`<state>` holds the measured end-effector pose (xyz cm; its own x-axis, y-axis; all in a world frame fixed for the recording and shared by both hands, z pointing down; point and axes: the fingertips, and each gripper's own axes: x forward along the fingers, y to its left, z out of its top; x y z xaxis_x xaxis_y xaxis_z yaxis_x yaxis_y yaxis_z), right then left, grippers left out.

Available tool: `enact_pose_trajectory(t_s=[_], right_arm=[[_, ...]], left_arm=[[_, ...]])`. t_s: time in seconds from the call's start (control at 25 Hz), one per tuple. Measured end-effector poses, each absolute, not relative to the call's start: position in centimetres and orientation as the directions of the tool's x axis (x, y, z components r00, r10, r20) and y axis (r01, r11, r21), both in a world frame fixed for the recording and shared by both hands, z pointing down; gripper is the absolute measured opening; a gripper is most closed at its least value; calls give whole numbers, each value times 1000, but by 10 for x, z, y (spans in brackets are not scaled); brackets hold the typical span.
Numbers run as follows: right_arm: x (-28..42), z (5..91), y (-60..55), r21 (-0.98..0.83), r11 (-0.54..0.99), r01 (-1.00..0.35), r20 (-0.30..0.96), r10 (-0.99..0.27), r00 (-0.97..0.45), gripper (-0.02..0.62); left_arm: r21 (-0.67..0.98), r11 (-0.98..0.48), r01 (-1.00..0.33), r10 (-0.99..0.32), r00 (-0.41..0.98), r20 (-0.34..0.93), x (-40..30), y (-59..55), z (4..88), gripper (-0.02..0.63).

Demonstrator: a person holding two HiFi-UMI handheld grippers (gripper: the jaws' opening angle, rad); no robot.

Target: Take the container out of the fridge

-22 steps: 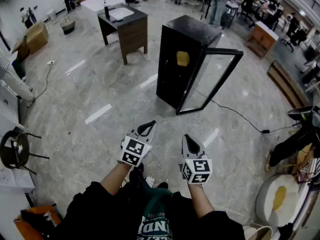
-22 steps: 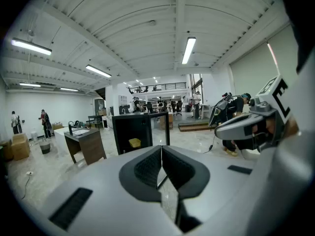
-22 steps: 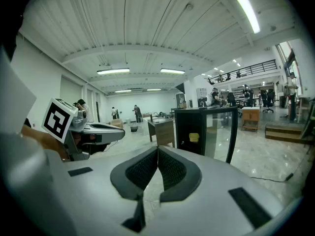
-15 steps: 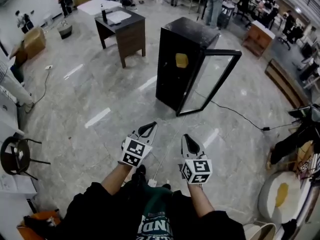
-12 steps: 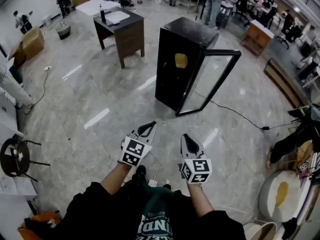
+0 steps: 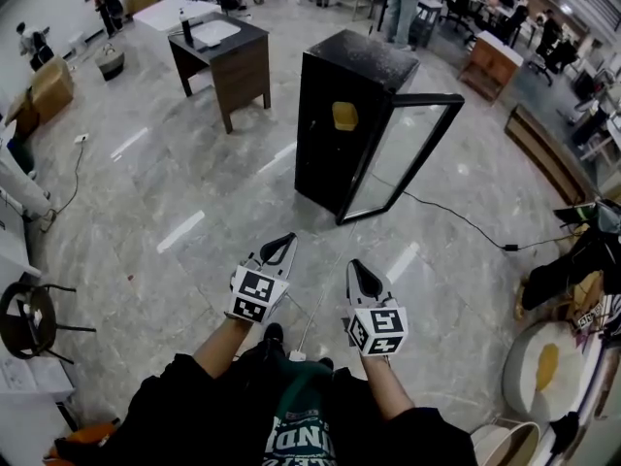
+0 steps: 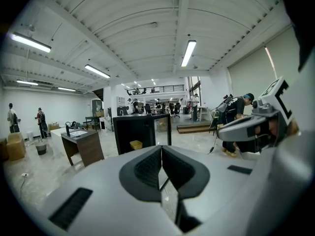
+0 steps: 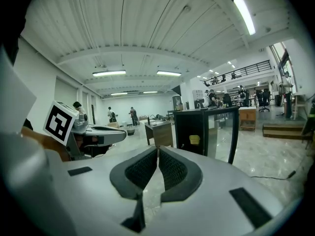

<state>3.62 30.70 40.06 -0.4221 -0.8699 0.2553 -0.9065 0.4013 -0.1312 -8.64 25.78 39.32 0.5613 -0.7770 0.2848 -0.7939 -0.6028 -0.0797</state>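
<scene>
The black fridge [image 6: 315, 144] stands on the shiny grey floor [image 6: 194, 192], well ahead of the person [image 6: 301, 416]. Its glass door [image 6: 403, 158] stands wide open to the right. The yellow container [image 6: 344, 116] sits inside the fridge, in the upper part.

The person holds both claws low in front of the body, side by side, and both are well apart from the fridge. The left gripper [image 6: 280, 247] has its two jaws pressed together, and there is nothing between them. The right gripper [image 6: 360, 272] has its jaws pressed together too, and it holds nothing. Both point ahead toward the fridge and tip down a little.

A brown desk [image 6: 228, 61] stands to the left of the fridge, apart from it, with a dark bottle [image 6: 186, 25] on top. A black cable [image 6: 456, 219] runs over the floor from the fridge off to the right. Other people [image 6: 400, 13] stand far off at the back of the big room
</scene>
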Motion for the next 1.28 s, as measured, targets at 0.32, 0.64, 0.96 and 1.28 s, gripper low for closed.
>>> enact_pose_trajectory(t_s=[0.32, 0.64, 0.96, 1.28], right_arm=[[19, 405, 285, -131, 388, -912, 261, -874, -409, 37], [-11, 411, 262, -130, 351, -927, 274, -886, -374, 36], [-42, 414, 251, -126, 318, -940, 282, -897, -341, 36], [-50, 417, 244, -130, 300, -945, 299, -897, -326, 37]], left_arm=[[-72, -622, -780, -762, 581, 288, -96, 234, 400, 15], [-77, -644, -761, -745, 602, 287, -126, 207, 405, 15], [-67, -685, -726, -708, 641, 297, -152, 190, 411, 15], [-47, -698, -715, -690, 654, 311, -157, 179, 416, 15]])
